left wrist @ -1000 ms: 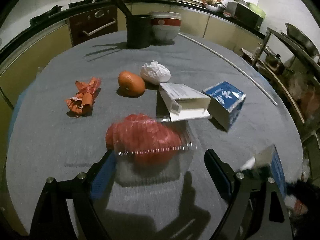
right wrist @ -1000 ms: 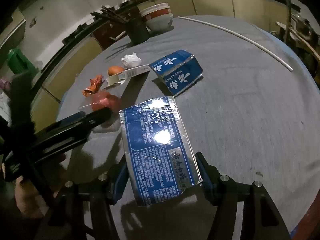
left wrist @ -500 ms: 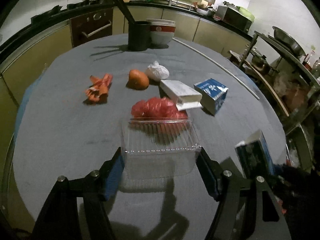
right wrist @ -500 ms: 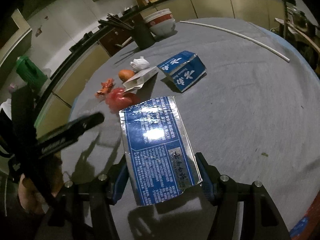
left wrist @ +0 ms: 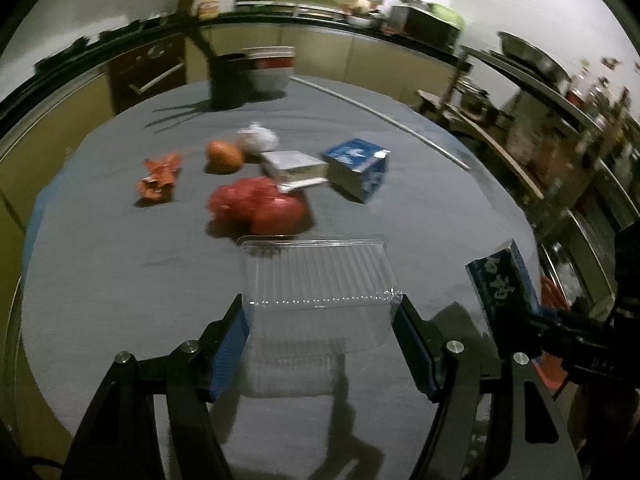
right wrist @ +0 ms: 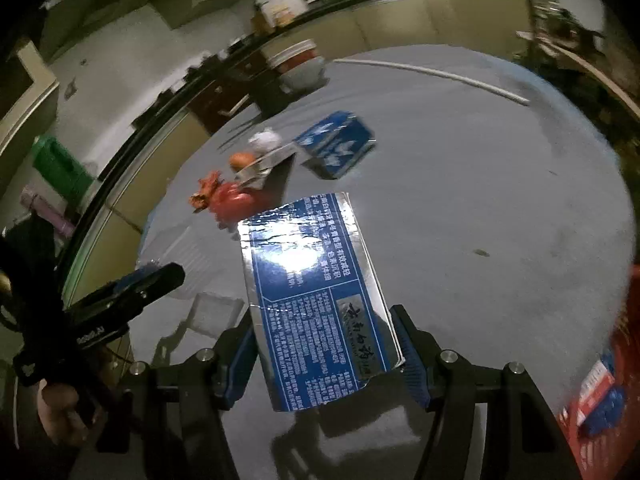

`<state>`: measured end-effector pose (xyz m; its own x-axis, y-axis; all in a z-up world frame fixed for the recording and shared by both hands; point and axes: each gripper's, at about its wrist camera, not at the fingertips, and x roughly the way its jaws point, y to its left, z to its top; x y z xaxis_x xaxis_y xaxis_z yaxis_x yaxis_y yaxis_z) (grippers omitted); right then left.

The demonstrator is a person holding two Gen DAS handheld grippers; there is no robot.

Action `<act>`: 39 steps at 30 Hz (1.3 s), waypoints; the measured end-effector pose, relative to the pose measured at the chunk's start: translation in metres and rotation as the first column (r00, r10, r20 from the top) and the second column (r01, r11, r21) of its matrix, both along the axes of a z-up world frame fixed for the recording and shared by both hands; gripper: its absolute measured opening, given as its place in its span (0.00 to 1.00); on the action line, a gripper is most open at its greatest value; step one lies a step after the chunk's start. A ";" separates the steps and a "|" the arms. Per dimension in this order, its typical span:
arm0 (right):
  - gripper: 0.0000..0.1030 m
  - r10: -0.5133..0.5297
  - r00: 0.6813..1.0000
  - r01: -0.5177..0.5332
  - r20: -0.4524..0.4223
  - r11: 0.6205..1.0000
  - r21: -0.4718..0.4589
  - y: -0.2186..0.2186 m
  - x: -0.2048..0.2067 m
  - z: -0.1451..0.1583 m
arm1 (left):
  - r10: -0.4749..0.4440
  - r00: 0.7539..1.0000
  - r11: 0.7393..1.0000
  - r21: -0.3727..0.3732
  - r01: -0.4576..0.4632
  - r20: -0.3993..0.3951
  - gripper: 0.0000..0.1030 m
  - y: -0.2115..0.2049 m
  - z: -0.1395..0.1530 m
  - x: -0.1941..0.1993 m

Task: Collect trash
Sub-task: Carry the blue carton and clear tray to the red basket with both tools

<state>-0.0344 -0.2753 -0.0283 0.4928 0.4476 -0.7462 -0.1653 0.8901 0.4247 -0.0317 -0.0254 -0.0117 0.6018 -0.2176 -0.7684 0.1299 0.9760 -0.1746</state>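
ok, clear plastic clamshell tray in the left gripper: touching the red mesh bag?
Apart. Left wrist view: clear plastic clamshell tray sits clamped in the left gripper, with bare grey cloth before the red mesh bag.

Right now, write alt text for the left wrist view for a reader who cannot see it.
The left gripper holds a clear plastic clamshell box between its fingers above a grey round table. Beyond it lie a red mesh bag, an orange, a crumpled orange wrapper, a white wad and two cartons; kitchen cabinets ring the background.
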 end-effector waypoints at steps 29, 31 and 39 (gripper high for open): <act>0.63 -0.651 0.758 0.643 -0.035 0.755 -0.124 -0.264 -0.125 -0.043 | -0.593 0.804 0.805 0.020 0.593 0.037 0.70 -0.301 0.007 -0.024; 0.63 -0.663 0.748 0.654 -0.034 0.745 -0.131 -0.267 -0.130 -0.045 | -0.612 0.790 0.791 0.029 0.611 0.027 0.70 -0.319 0.002 -0.024; 0.64 -0.686 0.727 0.675 -0.030 0.722 -0.153 -0.285 -0.126 -0.048 | -0.652 0.758 0.756 0.057 0.652 -0.031 0.71 -0.367 -0.023 -0.021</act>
<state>-0.1606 -0.5599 -0.0760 0.5657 -0.0831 -0.8204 0.5345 0.7946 0.2881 -0.0525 -0.3927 -0.0346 0.3245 -0.5084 -0.7977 0.7376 0.6639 -0.1231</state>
